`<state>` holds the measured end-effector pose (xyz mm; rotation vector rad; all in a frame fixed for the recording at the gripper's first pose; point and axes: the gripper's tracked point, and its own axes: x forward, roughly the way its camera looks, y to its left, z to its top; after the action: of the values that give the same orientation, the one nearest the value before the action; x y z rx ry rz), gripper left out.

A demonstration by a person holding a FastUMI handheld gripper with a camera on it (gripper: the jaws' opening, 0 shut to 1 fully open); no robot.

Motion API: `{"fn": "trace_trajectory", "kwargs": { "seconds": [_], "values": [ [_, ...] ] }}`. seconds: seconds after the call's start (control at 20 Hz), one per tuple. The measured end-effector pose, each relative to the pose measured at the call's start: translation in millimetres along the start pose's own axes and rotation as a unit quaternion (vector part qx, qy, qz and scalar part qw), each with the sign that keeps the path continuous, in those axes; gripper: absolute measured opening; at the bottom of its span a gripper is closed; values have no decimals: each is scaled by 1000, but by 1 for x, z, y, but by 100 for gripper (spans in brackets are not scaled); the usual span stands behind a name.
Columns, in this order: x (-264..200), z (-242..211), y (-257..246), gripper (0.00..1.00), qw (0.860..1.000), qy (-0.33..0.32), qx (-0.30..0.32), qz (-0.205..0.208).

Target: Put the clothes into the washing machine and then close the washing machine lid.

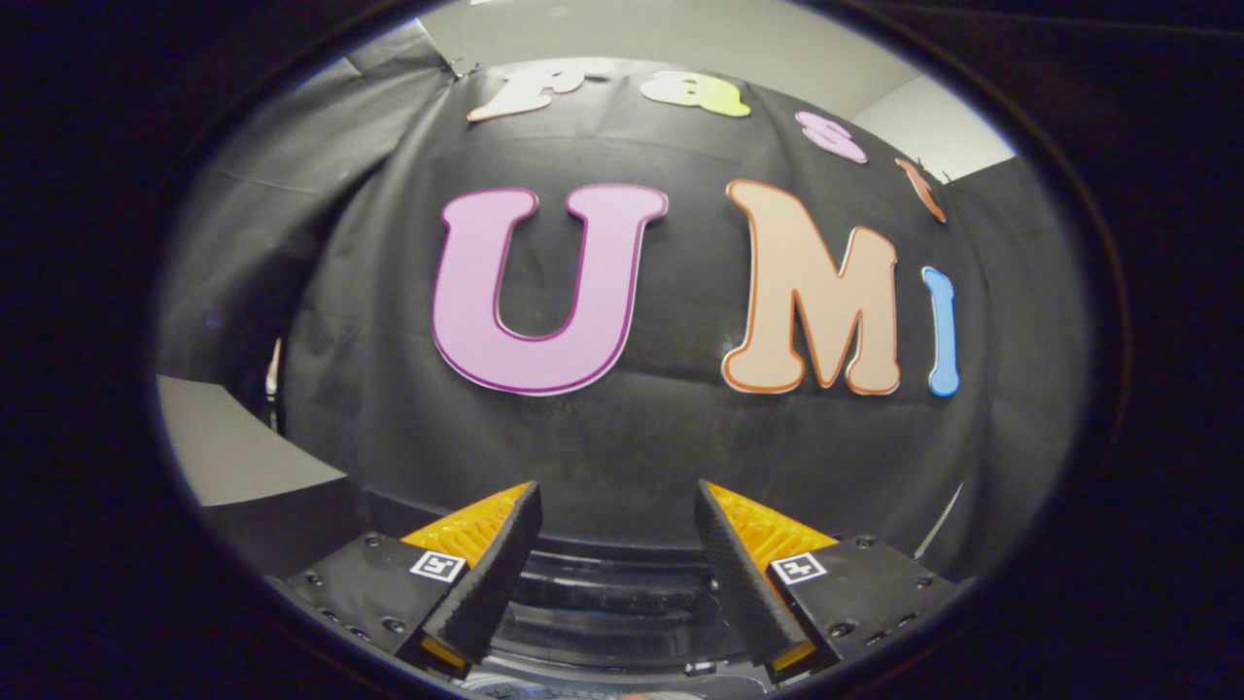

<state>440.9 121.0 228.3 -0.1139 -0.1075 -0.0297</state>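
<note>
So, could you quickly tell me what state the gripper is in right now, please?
Gripper: open, fingers spread apart with nothing between them, raised toward the black cloth wall, above the washing machine's dark rim.

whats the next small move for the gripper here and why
Probably tilt the gripper downward. Its fingers stand open with nothing between them, aimed level at the black cloth wall. Just a dark curved rim, likely the washing machine's top, sits low between and below the fingers. No clothes are visible from this pose, so looking down seems needed before any grasp.
</note>
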Motion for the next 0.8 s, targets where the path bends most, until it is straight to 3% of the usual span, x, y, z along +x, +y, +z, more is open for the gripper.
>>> {"fn": "trace_trajectory", "kwargs": {
  "seconds": [0.2, 0.35, 0.8],
  "values": [
    [31, -30, 0, 98, 998, 52, 12, -34],
    [26, -38, 2, 98, 995, 78, 52, -25],
    [-56, -36, 0, 96, 996, 77, 47, 1]
  ]
}}
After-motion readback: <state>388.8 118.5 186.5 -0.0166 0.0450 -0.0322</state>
